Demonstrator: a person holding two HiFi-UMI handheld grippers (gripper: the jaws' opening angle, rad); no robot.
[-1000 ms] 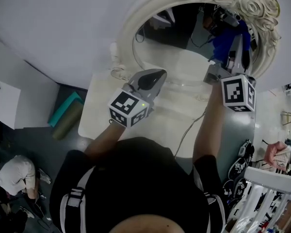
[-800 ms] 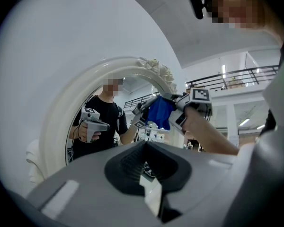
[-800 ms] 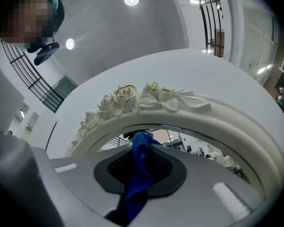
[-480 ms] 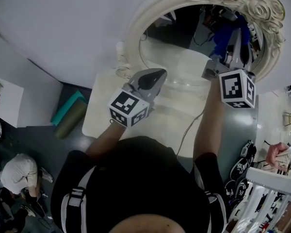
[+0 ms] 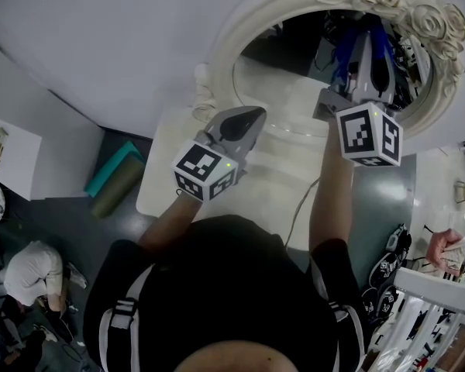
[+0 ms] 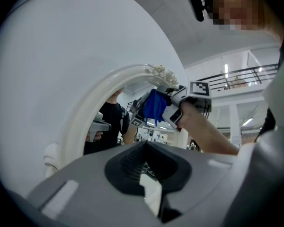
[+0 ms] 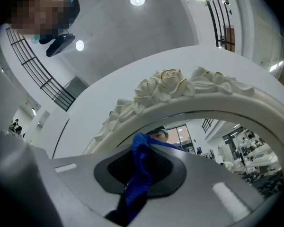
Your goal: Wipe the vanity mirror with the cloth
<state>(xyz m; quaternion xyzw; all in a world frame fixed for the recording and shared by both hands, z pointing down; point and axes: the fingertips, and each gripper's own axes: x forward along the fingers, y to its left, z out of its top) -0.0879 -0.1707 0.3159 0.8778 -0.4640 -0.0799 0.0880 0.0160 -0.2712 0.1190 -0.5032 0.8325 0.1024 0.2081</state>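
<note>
The oval vanity mirror (image 5: pixel 294 60) stands in an ornate cream frame (image 5: pixel 221 45) with carved roses at its top. My right gripper (image 5: pixel 366 49) is raised against the glass on the mirror's right side, shut on a blue cloth (image 5: pixel 378 37). In the right gripper view the blue cloth (image 7: pixel 139 174) hangs between the jaws, just below the rose carving (image 7: pixel 165 86). My left gripper (image 5: pixel 246 121) is shut with nothing in it, held low before the mirror's foot. From the left gripper view, the cloth (image 6: pixel 155 107) shows pressed at the glass beside the frame (image 6: pixel 92 108).
The mirror stands on a white table (image 5: pixel 163 177) against a pale wall. A thin cable (image 5: pixel 298 208) trails across the tabletop. On the floor, a teal roll (image 5: pixel 112 173) lies at the left and a person (image 5: pixel 31 273) crouches. Shoes (image 5: pixel 387 266) sit at the right.
My right gripper has slid with the blue cloth up and to the left over the glass. The left gripper has stayed where it was.
</note>
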